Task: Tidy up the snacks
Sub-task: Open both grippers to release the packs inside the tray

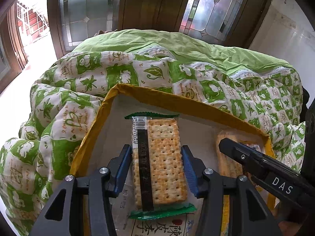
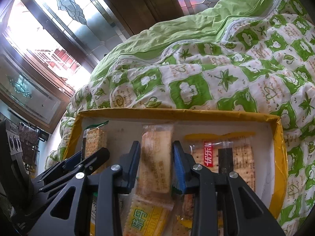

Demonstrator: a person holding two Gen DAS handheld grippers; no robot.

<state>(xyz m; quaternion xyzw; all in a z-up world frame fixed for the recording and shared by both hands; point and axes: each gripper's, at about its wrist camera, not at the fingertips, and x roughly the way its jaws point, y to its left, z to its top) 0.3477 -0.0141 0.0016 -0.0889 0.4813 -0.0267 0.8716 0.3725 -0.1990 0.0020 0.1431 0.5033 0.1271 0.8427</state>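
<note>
A clear pack of square crackers with green ends (image 1: 163, 157) sits between the blue pads of my left gripper (image 1: 156, 149), which is shut on its long sides. It hangs over the white floor of a yellow-rimmed box (image 1: 149, 92). My right gripper (image 2: 156, 144) is shut on a long beige biscuit pack (image 2: 157, 157) over the same box (image 2: 177, 112). The left wrist view shows the right gripper (image 1: 232, 149) and its beige pack (image 1: 228, 161) to the right. In the right wrist view, the left gripper (image 2: 88, 155) and the green-ended pack (image 2: 95, 143) are at the left.
The box rests on a rumpled green and white quilt (image 1: 137, 72). Inside it lie a red-labelled cracker pack (image 2: 226, 157) at the right and a yellow-labelled pack (image 2: 145, 220) near the front. A white printed packet (image 1: 157, 226) lies below the left gripper. Wooden doors with leaded glass (image 1: 88, 9) stand behind.
</note>
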